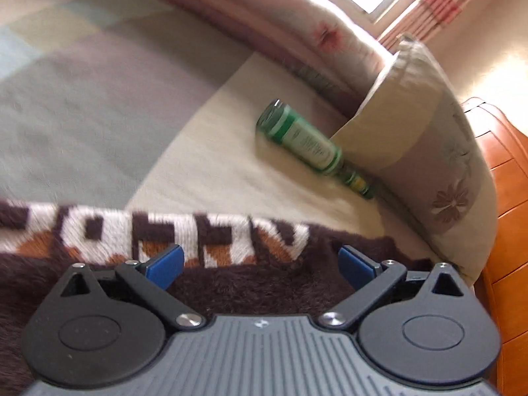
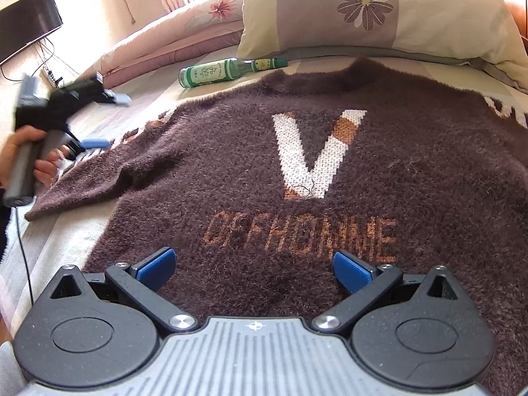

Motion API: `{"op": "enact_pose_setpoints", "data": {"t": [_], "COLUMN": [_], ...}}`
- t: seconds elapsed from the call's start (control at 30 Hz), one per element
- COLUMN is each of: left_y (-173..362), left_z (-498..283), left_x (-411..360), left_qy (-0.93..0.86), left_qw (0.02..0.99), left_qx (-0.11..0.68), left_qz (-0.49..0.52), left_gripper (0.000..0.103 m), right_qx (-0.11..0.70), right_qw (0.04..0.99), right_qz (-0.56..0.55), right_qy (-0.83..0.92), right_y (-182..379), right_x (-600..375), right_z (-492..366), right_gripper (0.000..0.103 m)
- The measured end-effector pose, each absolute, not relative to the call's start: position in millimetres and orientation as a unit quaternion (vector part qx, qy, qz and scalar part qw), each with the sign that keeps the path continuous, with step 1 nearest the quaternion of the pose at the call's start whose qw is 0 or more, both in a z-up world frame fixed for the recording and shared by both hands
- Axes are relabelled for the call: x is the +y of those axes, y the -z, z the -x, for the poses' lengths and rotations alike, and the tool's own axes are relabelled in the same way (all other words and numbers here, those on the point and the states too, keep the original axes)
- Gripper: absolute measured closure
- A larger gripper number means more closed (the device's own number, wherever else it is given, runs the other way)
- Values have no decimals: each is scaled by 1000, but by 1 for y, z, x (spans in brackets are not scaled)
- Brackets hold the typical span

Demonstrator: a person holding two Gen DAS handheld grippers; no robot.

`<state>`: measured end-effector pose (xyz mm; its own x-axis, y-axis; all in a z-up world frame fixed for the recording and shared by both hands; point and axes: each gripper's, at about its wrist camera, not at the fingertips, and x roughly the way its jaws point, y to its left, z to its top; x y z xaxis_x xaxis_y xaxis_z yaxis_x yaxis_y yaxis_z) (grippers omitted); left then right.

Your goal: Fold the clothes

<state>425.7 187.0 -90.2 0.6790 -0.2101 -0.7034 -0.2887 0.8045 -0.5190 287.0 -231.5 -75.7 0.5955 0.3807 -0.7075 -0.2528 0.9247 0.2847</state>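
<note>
- Brown fuzzy sweater (image 2: pixel 297 171): spread flat on the bed sheet (image 1: pixel 211 171), neck toward the floral pillow (image 2: pixel 379 10); laid open like this most likely so sleeves and sides can be turned in for folding.
- Near sleeve (image 2: pixel 99 178) stretched out toward the bed edge, under the left gripper (image 2: pixel 99 122); probably the first part to fold in.
- Left gripper: gripped by a hand (image 2: pixel 29 161) in the right wrist view, blue pads spread apart, pinching nothing; in its own view, hovering over the lettered sleeve band (image 1: pixel 158 234).
- Right gripper (image 2: pixel 254 267): jaws spread wide above the lower body of the sweater, holding nothing; seemingly poised near the hem for a grasp.
- Writing: large white and orange "V" (image 2: pixel 316 151) on the chest; below it orange knit letters (image 2: pixel 300 234) reading roughly "OFFHOMME", the middle unclear; white block letters on the sleeve band seen upside down and blurred, not readable.
- Green glass bottle (image 2: pixel 227 69): lying on its side just beside the pillow, close to the sweater's shoulder; label print too small to read.
- Pink quilt (image 2: pixel 171 39) bunched beyond the bottle.
</note>
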Motion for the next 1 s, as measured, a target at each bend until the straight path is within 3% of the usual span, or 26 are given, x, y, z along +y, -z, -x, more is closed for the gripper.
{"op": "enact_pose_setpoints", "data": {"t": [0.4,0.67,0.83,0.9,1.0], "left_y": [91,81,97,113,120], "left_z": [-331,-320,-334,-337,-317], "left_x": [276,224,194,190,198], "left_qy": [-144,-148,-101,-94,-67], "left_qw": [873,901,921,915,931], "left_qx": [360,372,371,392,360], "left_qz": [295,165,66,12,3], "left_gripper": [5,4,2,0,0], "right_qx": [414,414,383,383,392], "right_qw": [887,895,913,914,911], "right_qz": [-86,-29,60,62,61], "right_qy": [-186,-166,-127,-115,-113], "right_y": [76,88,104,101,91], "right_x": [-231,-207,-178,-175,-166], "right_z": [-287,-287,-284,-282,-283], "right_gripper": [0,0,0,0,0]}}
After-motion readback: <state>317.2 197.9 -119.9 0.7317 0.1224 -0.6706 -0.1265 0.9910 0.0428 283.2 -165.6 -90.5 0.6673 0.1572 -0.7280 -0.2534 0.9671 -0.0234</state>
